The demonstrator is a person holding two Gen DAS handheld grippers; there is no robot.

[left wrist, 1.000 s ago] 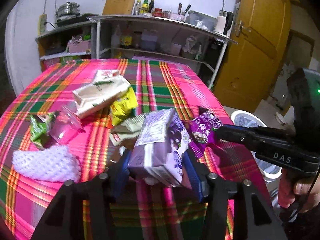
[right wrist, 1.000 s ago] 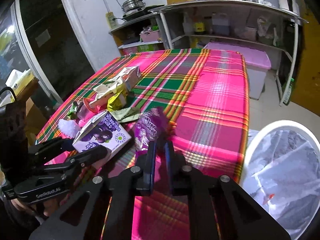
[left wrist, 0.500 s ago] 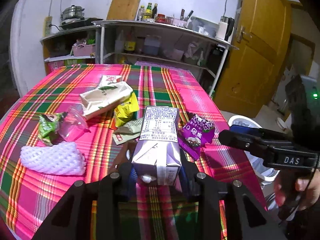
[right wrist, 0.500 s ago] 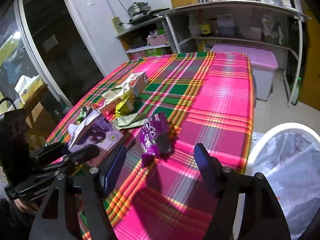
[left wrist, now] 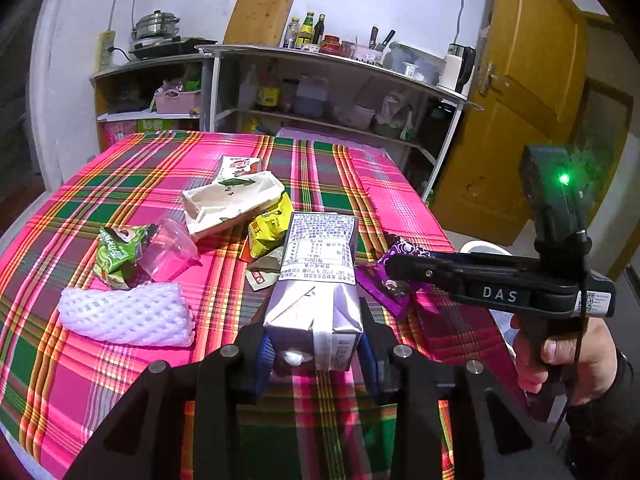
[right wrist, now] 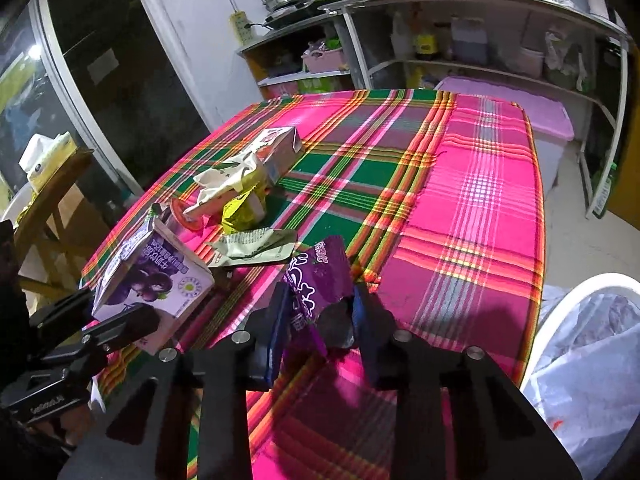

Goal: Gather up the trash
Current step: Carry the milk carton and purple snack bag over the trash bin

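Observation:
A purple milk carton (left wrist: 320, 264) is held tilted just above the plaid tablecloth (left wrist: 100, 360), and my left gripper (left wrist: 316, 344) is shut on its lower end. The same carton (right wrist: 156, 276) and left gripper (right wrist: 100, 316) show at the left of the right wrist view. A crumpled purple snack wrapper (right wrist: 316, 276) lies near the table's right edge. My right gripper (right wrist: 320, 320) straddles it and its jaws are closing: the left pad touches the wrapper, while a dark gap remains at the right pad. From the left wrist view, the right gripper (left wrist: 394, 266) reaches in over the wrapper (left wrist: 380, 286).
More litter lies mid-table: a white foam net (left wrist: 128, 316), green wrapper (left wrist: 116, 252), pink plastic cup (left wrist: 172, 248), white-green carton (left wrist: 232, 196) and yellow packet (left wrist: 270, 224). A white bin with a plastic liner (right wrist: 580, 292) stands off the table's right edge. Shelves and a door stand behind.
My left gripper closed on the purple carton and tipped its end up. My right gripper opened wide off the wrapper, moved forward over it, and its jaws have narrowed around it.

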